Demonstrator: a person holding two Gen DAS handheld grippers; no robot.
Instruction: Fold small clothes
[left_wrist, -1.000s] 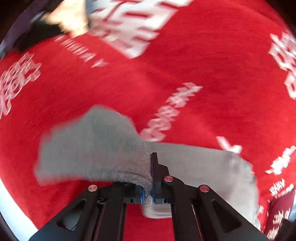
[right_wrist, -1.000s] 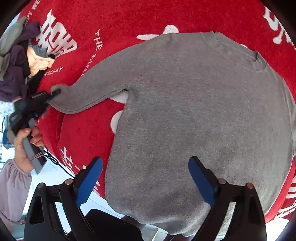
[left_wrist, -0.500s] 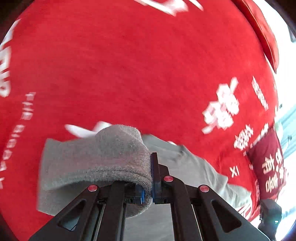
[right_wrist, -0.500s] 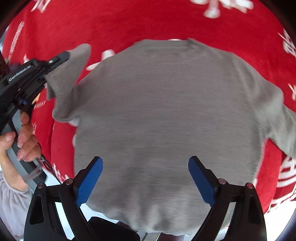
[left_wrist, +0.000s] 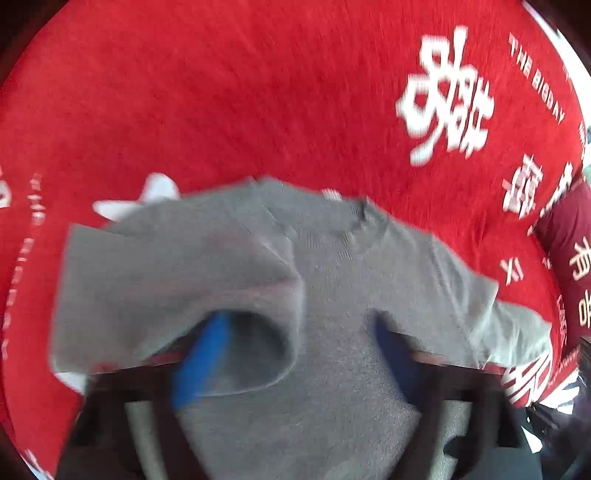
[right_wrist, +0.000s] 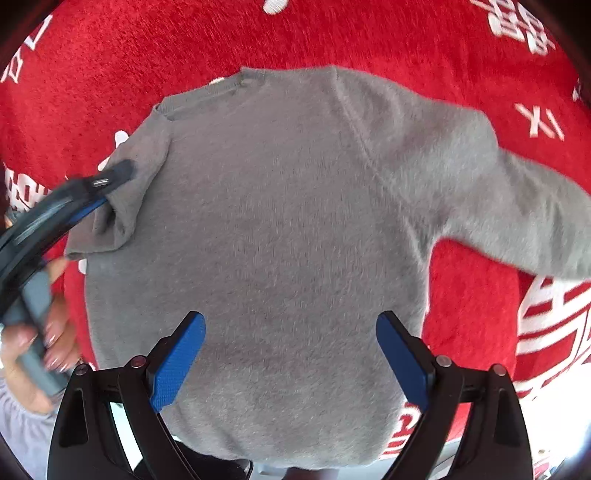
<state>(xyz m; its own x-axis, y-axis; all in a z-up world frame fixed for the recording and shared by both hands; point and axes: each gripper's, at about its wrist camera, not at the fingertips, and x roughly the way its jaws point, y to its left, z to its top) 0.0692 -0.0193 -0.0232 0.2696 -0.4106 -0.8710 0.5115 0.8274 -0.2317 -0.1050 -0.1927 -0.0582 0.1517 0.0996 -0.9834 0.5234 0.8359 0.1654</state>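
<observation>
- The small grey knitted sweater (right_wrist: 280, 229) lies flat on the red plush cloth with white lettering (right_wrist: 110, 48) that covers the tabletop, neckline toward twelve o'clock in the right wrist view.
- One grey sleeve (right_wrist: 122, 206) is folded in over the body at about nine o'clock; the other sleeve (right_wrist: 517, 214) stretches out toward three o'clock, unfolded.
- My left claw (right_wrist: 110, 181) sits at that folded cuff. Its jaws are opening, and in its own blurred view the blue pads (left_wrist: 199, 354) stand apart with the cuff loose between them, so I judge this the release.
- My right claw (right_wrist: 291, 354) hangs over the hem at six o'clock, spread wide, pinching nothing.
- I read the step in hand as the first sleeve fold, just being let go.
- Next I would take the outstretched cuff and carry it across the body, keeping it flat.
</observation>
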